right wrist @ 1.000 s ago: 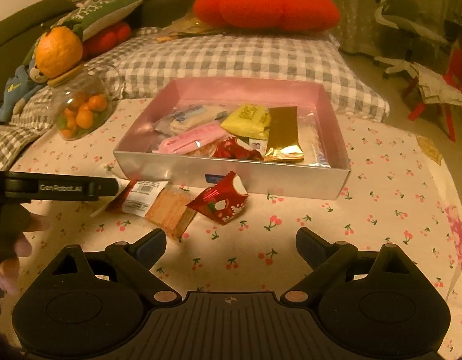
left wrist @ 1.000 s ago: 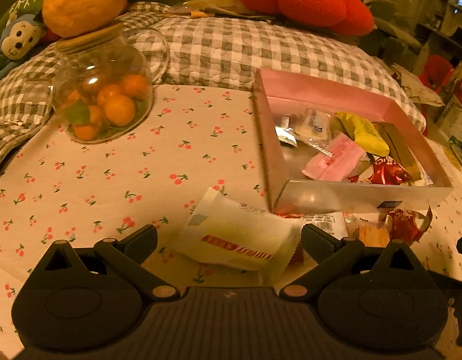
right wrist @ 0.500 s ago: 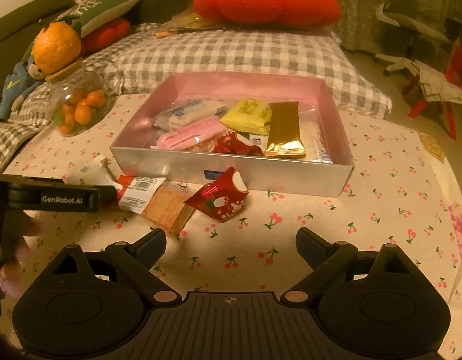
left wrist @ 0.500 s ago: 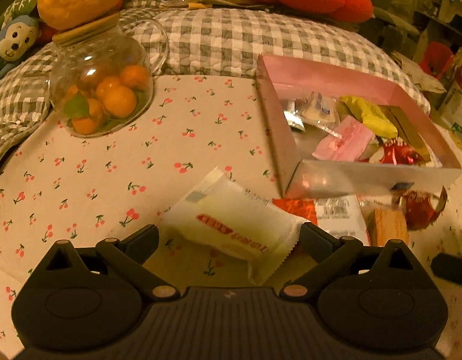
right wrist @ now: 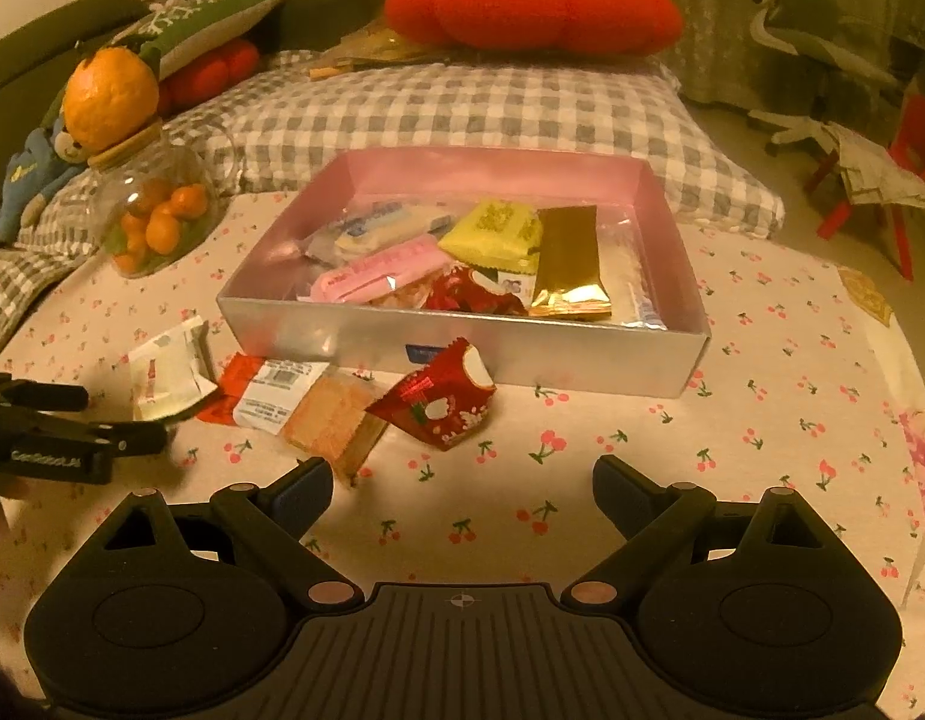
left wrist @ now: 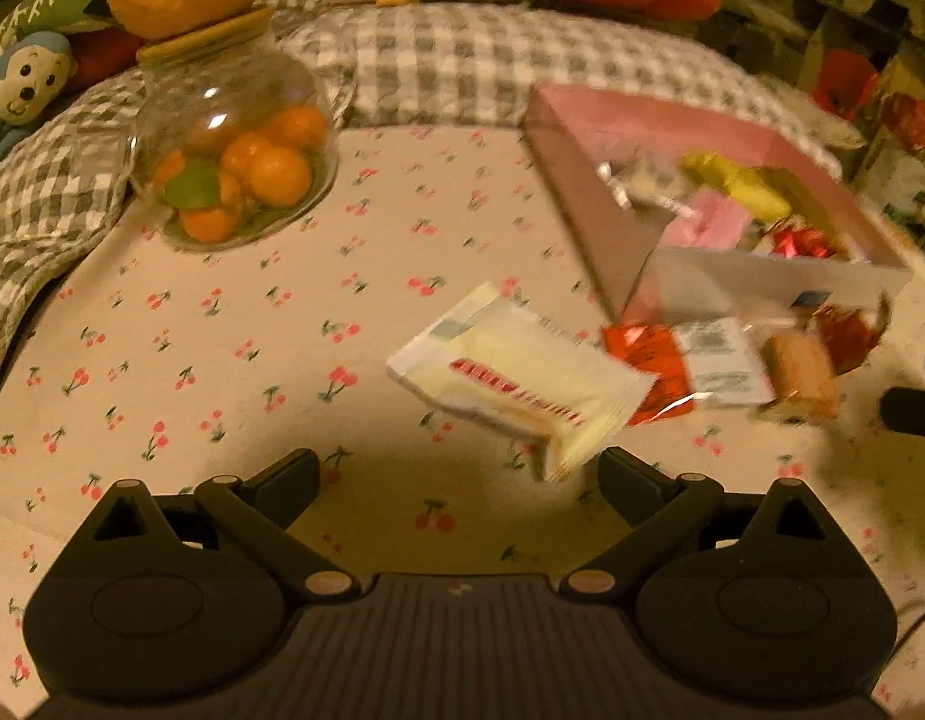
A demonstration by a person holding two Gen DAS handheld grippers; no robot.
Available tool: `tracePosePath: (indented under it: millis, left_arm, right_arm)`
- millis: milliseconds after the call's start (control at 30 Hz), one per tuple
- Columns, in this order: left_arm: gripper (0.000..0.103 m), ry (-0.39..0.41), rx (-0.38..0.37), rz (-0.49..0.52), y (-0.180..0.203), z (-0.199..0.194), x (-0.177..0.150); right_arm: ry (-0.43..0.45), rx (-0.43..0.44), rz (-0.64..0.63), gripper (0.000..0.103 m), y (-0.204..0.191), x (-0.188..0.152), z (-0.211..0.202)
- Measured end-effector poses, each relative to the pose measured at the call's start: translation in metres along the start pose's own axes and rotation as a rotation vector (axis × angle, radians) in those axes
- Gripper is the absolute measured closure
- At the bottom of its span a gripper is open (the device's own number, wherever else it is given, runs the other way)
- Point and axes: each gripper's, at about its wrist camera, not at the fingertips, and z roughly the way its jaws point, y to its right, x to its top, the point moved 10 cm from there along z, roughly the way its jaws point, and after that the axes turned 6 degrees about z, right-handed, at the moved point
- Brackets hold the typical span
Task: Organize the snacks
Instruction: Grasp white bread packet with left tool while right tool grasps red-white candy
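— What does your left camera show?

— My left gripper (left wrist: 459, 471) is spread wide and holds nothing; the white packet (left wrist: 516, 378) lies on the cherry cloth (left wrist: 222, 324) just ahead of my fingers, nearer the right one; beyond it an orange wrapper (left wrist: 648, 360), a label packet (left wrist: 720, 360) and a wafer (left wrist: 801, 372) sit in a row before the box (left wrist: 588, 204); the picture is blurred here, so I cannot tell whether the white packet touches my finger; the jar (left wrist: 234, 162) of small oranges stands far left.

— And the right camera?

— My right gripper (right wrist: 462, 489) is spread too, empty, over bare cloth (right wrist: 642, 450); a red wrapper (right wrist: 441, 402) lies ahead beside the wafer (right wrist: 333, 420), both just before the box's (right wrist: 462, 354) front wall; inside it are a pink bar (right wrist: 378, 270), a yellow packet (right wrist: 492, 234) and a gold packet (right wrist: 570, 264); my left gripper (right wrist: 90, 414) shows at the left edge, its tips near the white packet (right wrist: 162, 375).
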Motion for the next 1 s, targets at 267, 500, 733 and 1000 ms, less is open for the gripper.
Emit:
tracePosePath:
  millis: [267, 500, 733, 1000]
  left_arm:
    - [0.003, 0.059, -0.026, 0.036, 0.022, 0.002, 0.019]
    - [0.003, 0.041, -0.014, -0.089, 0.017, 0.012, 0.021]
    - [0.003, 0.042, 0.057, -0.184, 0.012, 0.020, 0.025]
    - [0.013, 0.062, 0.084, -0.169, 0.009, 0.016, 0.023]
  right_arm:
    - [0.017, 0.015, -0.004, 0.008, -0.003, 0.011, 0.009]
    - [0.047, 0.028, -0.008, 0.010, -0.011, 0.022, 0.019]
    - [0.040, 0.034, -0.020, 0.023, -0.021, 0.020, 0.030]
    - [0.063, 0.035, -0.008, 0.054, -0.021, 0.021, 0.029]
